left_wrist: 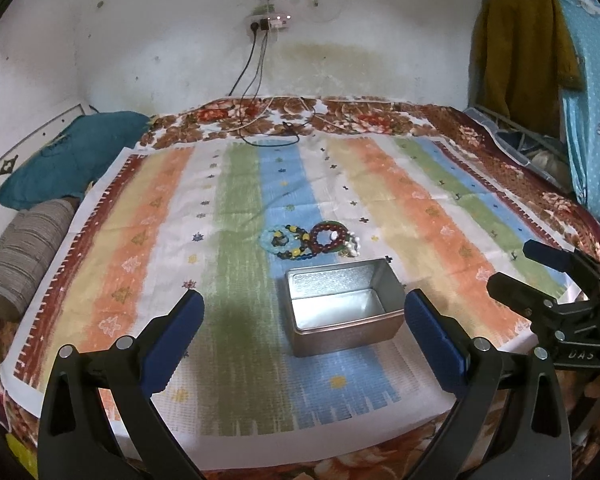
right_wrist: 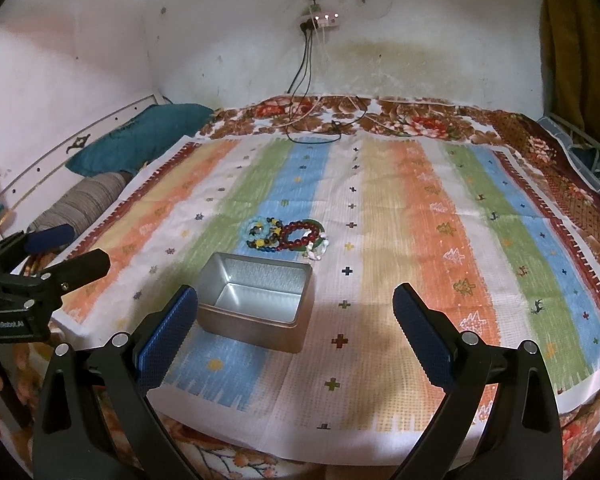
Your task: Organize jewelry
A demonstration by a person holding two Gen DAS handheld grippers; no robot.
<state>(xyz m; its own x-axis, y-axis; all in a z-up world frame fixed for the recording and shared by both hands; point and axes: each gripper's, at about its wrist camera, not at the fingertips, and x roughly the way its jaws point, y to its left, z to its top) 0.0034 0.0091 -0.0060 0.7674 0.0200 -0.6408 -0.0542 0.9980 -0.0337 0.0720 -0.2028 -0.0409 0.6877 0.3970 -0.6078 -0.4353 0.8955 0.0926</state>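
Observation:
An open, empty metal tin [left_wrist: 343, 306] [right_wrist: 256, 303] sits on the striped cloth. Just beyond it lies a small heap of bead bracelets: a pale blue one [left_wrist: 275, 239] [right_wrist: 257, 229], a dark one with yellow beads [left_wrist: 297, 244] [right_wrist: 269, 240], a dark red one [left_wrist: 329, 236] [right_wrist: 300, 234] and a white one [left_wrist: 351, 245] [right_wrist: 318, 251]. My left gripper [left_wrist: 304, 304] is open and hovers near the tin's front, empty. My right gripper [right_wrist: 296, 300] is open too, with the tin close by its left finger. Each gripper shows at the edge of the other's view: the right gripper [left_wrist: 516, 264], the left gripper [right_wrist: 76, 248].
The striped cloth [left_wrist: 420, 208] [right_wrist: 420, 240] covers a bed with a floral blanket [left_wrist: 340, 116]. A teal pillow [left_wrist: 72, 156] and a grey striped roll [left_wrist: 24, 256] lie at the left. Cables [left_wrist: 272, 132] trail from a wall socket [left_wrist: 266, 24]. Clothes [left_wrist: 540, 40] hang at the right.

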